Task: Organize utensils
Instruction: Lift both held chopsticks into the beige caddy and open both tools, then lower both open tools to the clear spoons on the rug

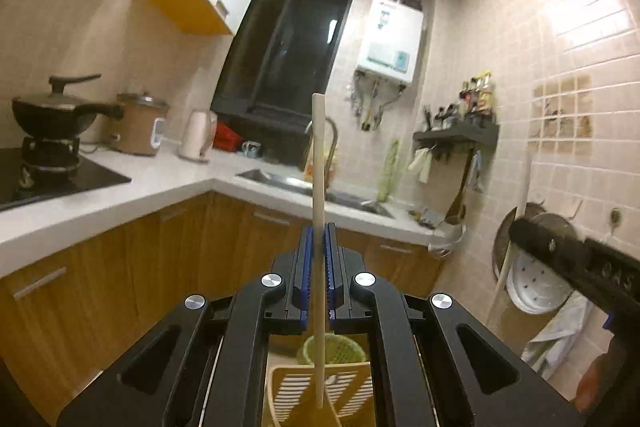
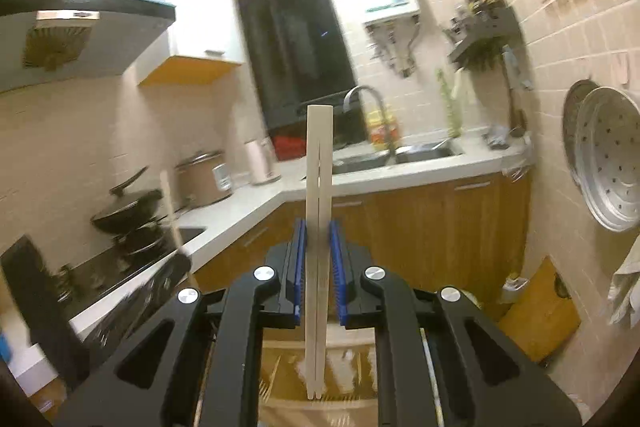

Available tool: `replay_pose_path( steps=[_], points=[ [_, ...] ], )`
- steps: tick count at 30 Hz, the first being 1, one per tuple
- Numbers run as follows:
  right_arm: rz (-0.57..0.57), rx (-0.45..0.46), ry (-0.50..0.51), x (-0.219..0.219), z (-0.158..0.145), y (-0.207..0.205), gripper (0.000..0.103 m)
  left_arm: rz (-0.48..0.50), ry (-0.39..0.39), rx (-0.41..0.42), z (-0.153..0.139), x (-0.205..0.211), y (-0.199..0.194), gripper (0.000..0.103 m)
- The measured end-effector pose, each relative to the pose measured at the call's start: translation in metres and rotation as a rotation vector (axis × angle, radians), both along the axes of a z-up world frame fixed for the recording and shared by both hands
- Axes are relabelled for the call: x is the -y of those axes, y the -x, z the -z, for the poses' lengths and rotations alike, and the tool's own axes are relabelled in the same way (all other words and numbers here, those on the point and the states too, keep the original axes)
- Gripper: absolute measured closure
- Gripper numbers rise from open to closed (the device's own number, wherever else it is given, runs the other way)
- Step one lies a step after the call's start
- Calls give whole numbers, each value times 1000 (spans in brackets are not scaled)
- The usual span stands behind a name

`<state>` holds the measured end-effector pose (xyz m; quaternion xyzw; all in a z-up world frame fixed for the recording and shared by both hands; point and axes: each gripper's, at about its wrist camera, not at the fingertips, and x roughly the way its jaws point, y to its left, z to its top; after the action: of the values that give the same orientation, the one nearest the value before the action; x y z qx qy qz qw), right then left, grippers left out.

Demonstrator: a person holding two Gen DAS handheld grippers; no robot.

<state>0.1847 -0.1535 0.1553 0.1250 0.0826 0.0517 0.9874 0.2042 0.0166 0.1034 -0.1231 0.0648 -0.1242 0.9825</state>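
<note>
My left gripper (image 1: 319,231) is shut on the thin handle of a wooden spatula (image 1: 318,155), which stands upright; its wider blade end shows low between the arms. In the right wrist view my right gripper (image 2: 319,229) is shut on a pair of pale chopsticks (image 2: 319,155), also held upright, side by side. Both grippers point roughly level across the kitchen. The right gripper (image 1: 560,253) with its chopsticks appears at the right edge of the left wrist view. The left gripper (image 2: 164,279) appears blurred at the lower left of the right wrist view.
An L-shaped white counter (image 1: 168,179) runs over wooden cabinets, with a sink (image 2: 424,153), a lidded wok (image 1: 56,111) on the stove, a rice cooker (image 1: 142,125) and a kettle (image 1: 196,135). A wall rack (image 1: 456,135) and steamer trays (image 2: 608,155) hang right. A slotted beige basket (image 1: 344,393) lies below.
</note>
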Motion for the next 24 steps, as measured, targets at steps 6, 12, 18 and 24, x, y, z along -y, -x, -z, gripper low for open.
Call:
replay_pose_path(
  steps=[6,12,18,24],
  points=[
    [15,-53,-13,-6,40,-35,92,-37,-29,-32,24,-6,-11,99],
    [13,-74,25,-13,66,-24,92,-43,-16,-61,39,-16,-7,98],
    [-32,-111,12,-9,64,-4,62,29,-18,-114,41,-30,2,85],
    [-42,-138,16,6,51,30,55,62,-15,-114,19,-49,39,79]
  ],
)
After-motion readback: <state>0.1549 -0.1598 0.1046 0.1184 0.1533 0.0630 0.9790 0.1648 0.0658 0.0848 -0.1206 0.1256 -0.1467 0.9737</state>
